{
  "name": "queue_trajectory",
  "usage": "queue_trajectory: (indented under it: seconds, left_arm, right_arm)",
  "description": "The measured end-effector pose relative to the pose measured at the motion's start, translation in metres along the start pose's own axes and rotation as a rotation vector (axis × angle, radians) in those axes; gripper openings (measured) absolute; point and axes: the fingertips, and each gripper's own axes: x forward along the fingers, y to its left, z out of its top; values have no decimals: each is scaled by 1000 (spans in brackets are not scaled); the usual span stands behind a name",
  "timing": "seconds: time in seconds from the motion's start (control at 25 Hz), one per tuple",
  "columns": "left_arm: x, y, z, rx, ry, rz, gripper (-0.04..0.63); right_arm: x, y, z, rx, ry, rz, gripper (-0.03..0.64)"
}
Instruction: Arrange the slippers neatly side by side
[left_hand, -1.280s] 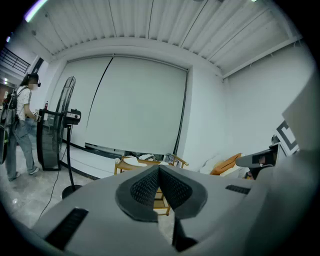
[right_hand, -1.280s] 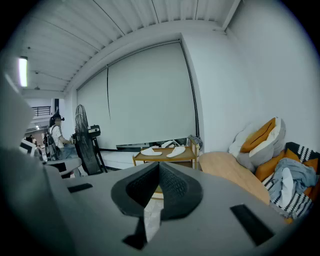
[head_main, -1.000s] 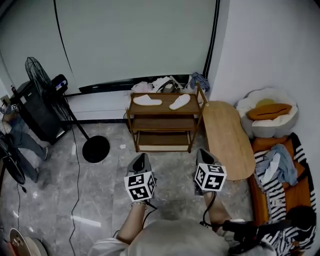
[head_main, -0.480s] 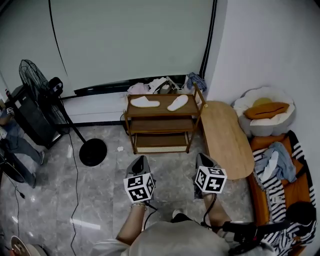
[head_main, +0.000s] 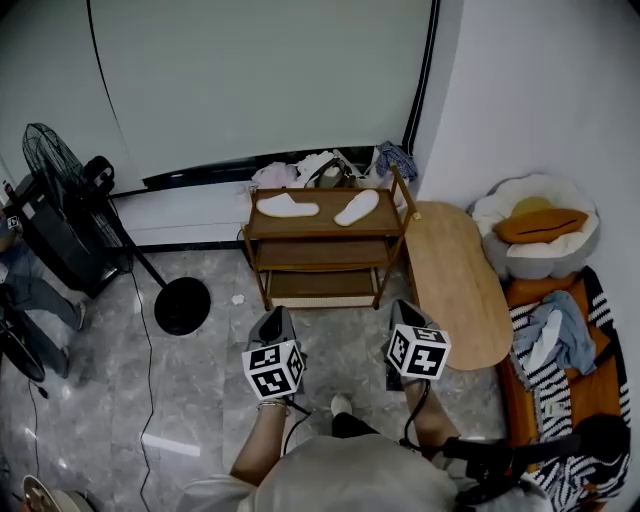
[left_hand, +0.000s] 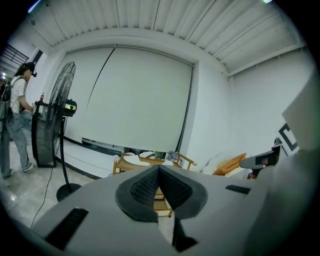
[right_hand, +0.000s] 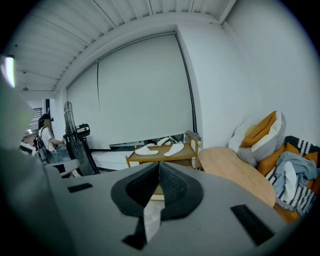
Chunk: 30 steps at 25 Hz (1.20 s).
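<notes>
Lying well beyond right claw: slippers.

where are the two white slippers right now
In the head view both lie apart on the top shelf of the wooden rack at upper centre: left slipper and right slipper, angled differently, just left of the oval table.

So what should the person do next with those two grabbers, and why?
Probably step toward the rack and open the jaws. The left slipper and right slipper lie apart and angled differently on its top shelf, well beyond the left gripper and right gripper, which are both shut and empty.
</notes>
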Motion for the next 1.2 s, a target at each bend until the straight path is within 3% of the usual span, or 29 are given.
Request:
queue_trajectory:
  seconds: [0.76,1.2]
  left_arm:
    - [138,1,51,-21,-35,47,17]
    - [183,-3,60,23,-18,66,17]
  right_arm:
    - [131,-33,75,-9,-8,57,34]
    - [180,-53,92,26,6,90,34]
